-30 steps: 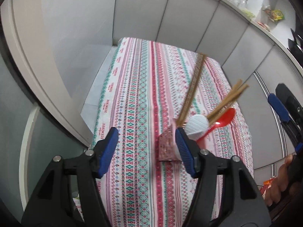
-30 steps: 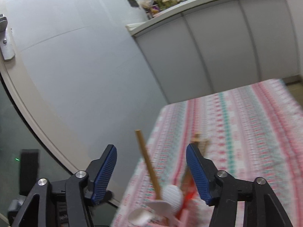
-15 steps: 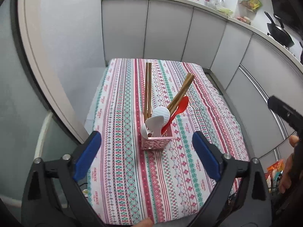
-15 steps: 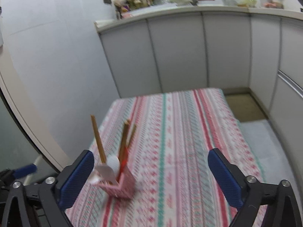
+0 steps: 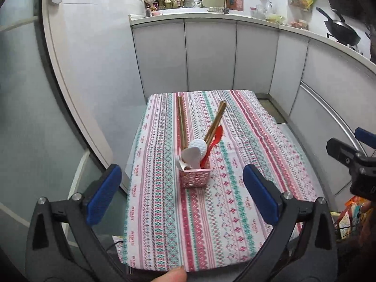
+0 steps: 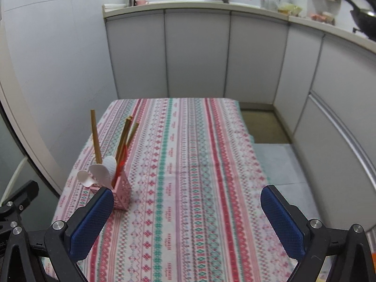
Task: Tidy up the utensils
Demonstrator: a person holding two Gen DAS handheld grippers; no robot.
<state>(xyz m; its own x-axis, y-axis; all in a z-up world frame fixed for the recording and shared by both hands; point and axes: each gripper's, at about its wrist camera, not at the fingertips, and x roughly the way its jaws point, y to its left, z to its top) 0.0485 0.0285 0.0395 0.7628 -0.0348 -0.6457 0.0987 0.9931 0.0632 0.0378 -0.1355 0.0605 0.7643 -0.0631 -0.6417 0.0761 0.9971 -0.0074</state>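
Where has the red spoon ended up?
The red spoon stands handle-down in the pink utensil basket on the striped tablecloth, leaning right beside the white spoons and wooden chopsticks; in the right wrist view it is mostly hidden.

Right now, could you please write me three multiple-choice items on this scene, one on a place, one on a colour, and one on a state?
1. Where does the pink utensil basket stand?
A. on the striped tablecloth
B. on the kitchen counter
C. on the floor

2. What colour is the plastic spoon leaning beside the white spoons?
A. blue
B. red
C. green

3. How do the left gripper and right gripper stand?
A. both shut on chopsticks
B. one open, one shut
C. both open and empty

Answers:
1. A, the basket sits on the patterned cloth over the table.
2. B, a red spoon rises next to the chopsticks.
3. C, each pair of blue pads is spread wide with nothing between.
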